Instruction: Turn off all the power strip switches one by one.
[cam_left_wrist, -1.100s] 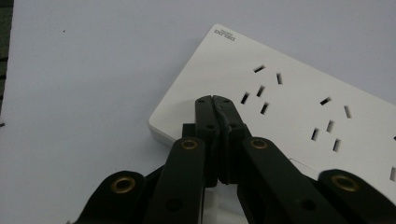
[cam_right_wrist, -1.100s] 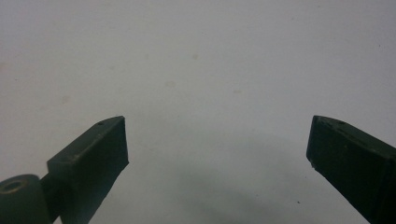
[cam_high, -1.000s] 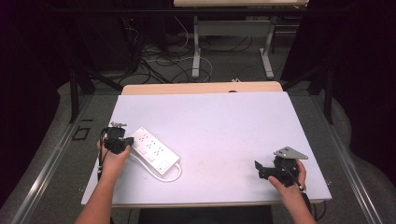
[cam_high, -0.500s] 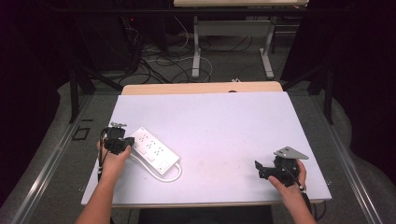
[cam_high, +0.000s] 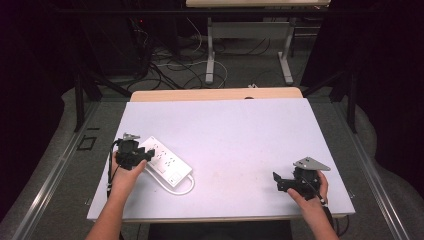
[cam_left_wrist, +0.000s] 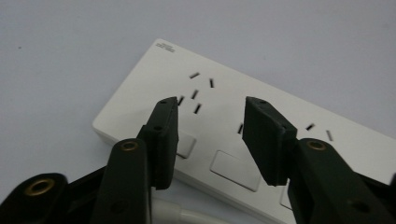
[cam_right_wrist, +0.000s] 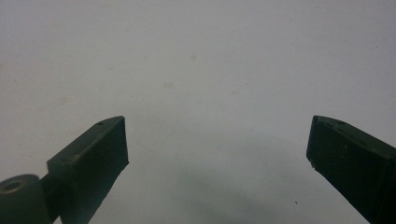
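Left tongs (cam_left_wrist: 212, 116), jaws just parting and empty, hover over the white plastic power strip (cam_left_wrist: 261, 126) lying slantwise on the pale counter (cam_high: 240, 130); right tongs (cam_right_wrist: 217, 140) gape, well apart.

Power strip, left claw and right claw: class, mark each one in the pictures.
power strip (cam_left_wrist: 261, 112), left gripper view, white top face.
left claw (cam_high: 148, 156), high view, between its tips.
right claw (cam_high: 276, 182), high view, between its tips.

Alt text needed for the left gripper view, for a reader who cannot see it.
The left gripper hangs just above a white power strip on a pale table. Its two black jaws, which have just been opening, stand apart over the strip's rocker switches with nothing pressed between them. A white cord runs along the strip's near edge.
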